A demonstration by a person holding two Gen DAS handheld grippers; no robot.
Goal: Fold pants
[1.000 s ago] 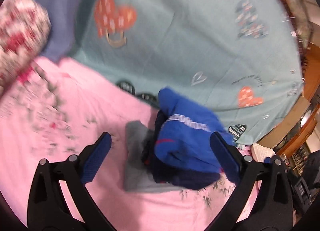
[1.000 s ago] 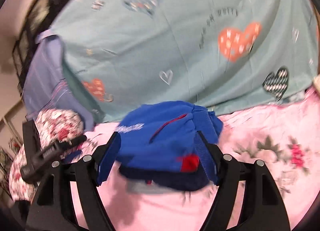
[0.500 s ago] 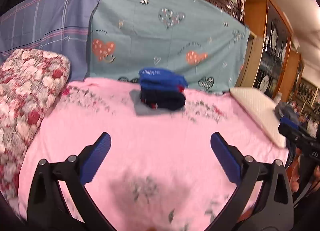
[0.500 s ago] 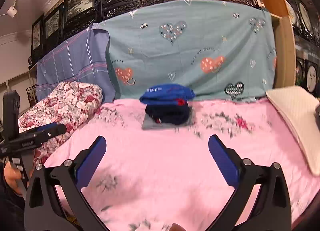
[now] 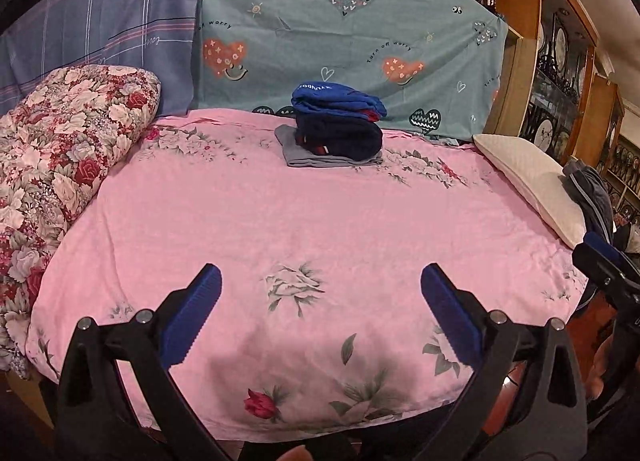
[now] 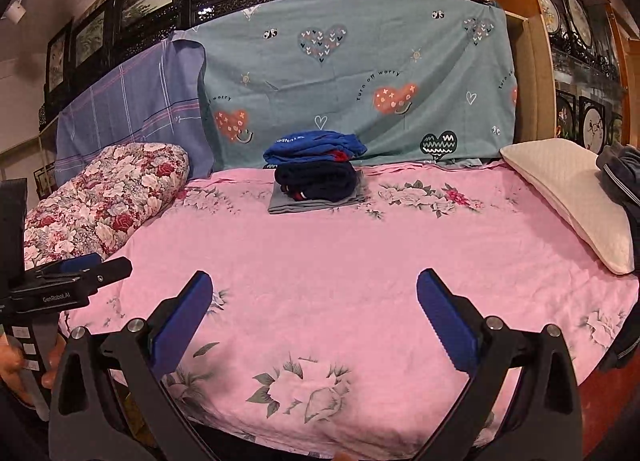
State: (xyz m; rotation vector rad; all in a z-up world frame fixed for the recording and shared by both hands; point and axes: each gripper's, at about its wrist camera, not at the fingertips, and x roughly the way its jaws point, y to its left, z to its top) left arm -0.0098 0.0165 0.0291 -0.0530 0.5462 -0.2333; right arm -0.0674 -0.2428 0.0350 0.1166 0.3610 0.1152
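Now folded blue pants (image 5: 338,98) atop stack, long axis left-right.

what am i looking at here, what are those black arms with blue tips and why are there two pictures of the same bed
Those are two hand-held claws, one in each of a person's hands, each with a camera looking out along its fingers. One picture comes from the left claw, the other from the right claw. Both stand open and hold nothing. On the pink floral sheet sits a stack of folded pants: blue on top, navy under it, grey at the bottom. A floral quilt lies at one side, a cream pillow at the other with a dark garment on it, possibly next.
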